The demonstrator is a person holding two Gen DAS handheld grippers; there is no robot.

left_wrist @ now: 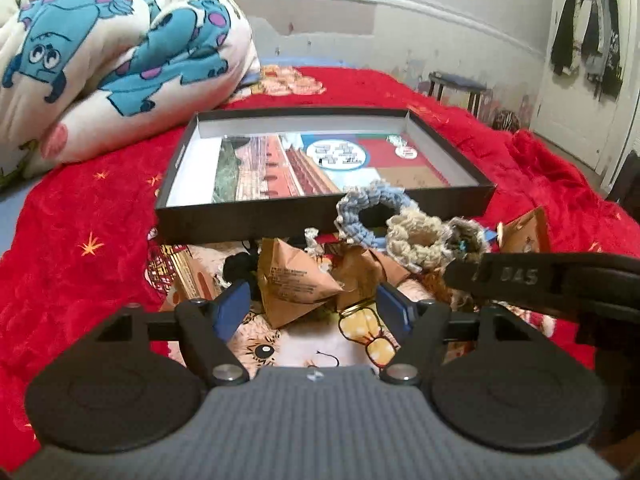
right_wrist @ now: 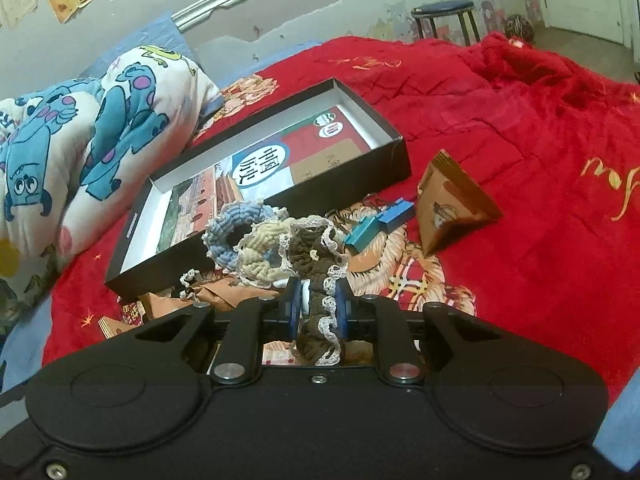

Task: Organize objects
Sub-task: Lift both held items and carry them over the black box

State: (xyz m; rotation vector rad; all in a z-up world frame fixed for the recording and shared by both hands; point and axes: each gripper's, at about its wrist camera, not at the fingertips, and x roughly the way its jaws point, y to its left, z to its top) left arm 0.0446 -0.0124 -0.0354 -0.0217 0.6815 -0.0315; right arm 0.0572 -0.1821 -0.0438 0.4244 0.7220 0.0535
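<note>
An open black box (left_wrist: 248,218) (right_wrist: 394,160) with a printed picture inside lies on the red bedspread. My right gripper (right_wrist: 318,300) is shut on a brown crocheted scrunchie (right_wrist: 310,256), which is linked to a beige one (right_wrist: 256,258) and a blue one (right_wrist: 230,232); the chain hangs at the box's near edge. The same chain shows in the left wrist view (left_wrist: 416,236). My left gripper (left_wrist: 314,304) is open and empty, just above brown triangular paper packets (left_wrist: 292,280). Another packet (right_wrist: 452,208) and a blue clip (right_wrist: 376,226) lie to the right.
A folded cartoon quilt (left_wrist: 100,60) (right_wrist: 80,152) lies left of the box. A stool (right_wrist: 444,16) stands by the far wall. Dark clothes (left_wrist: 588,32) hang on a door at the right. A printed cushion (left_wrist: 320,348) lies under the packets.
</note>
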